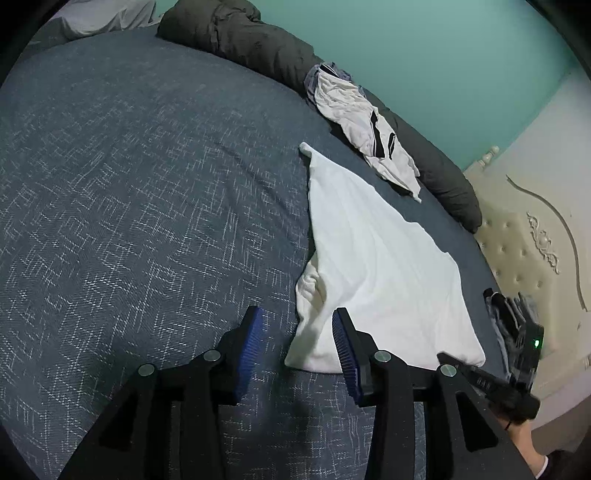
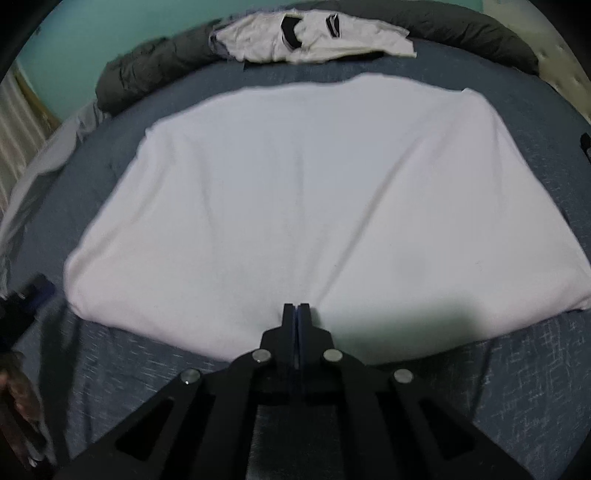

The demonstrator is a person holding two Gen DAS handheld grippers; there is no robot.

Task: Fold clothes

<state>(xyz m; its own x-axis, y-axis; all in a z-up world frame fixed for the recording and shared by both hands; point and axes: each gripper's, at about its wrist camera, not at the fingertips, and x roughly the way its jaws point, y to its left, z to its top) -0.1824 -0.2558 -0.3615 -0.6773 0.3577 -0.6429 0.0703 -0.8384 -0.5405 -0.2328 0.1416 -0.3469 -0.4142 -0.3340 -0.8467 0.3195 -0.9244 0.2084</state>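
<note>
A soft white garment lies flat on the blue woven bedspread. The right gripper — jaws closed together — sits at its near edge. The left gripper hangs parted, empty, beside the garment's corner.

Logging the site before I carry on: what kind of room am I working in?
Most likely a bedroom. The white garment lies on a bed with a blue-grey cover, a tufted cream headboard stands at one end, and a dark rolled duvet runs along the teal wall.
</note>
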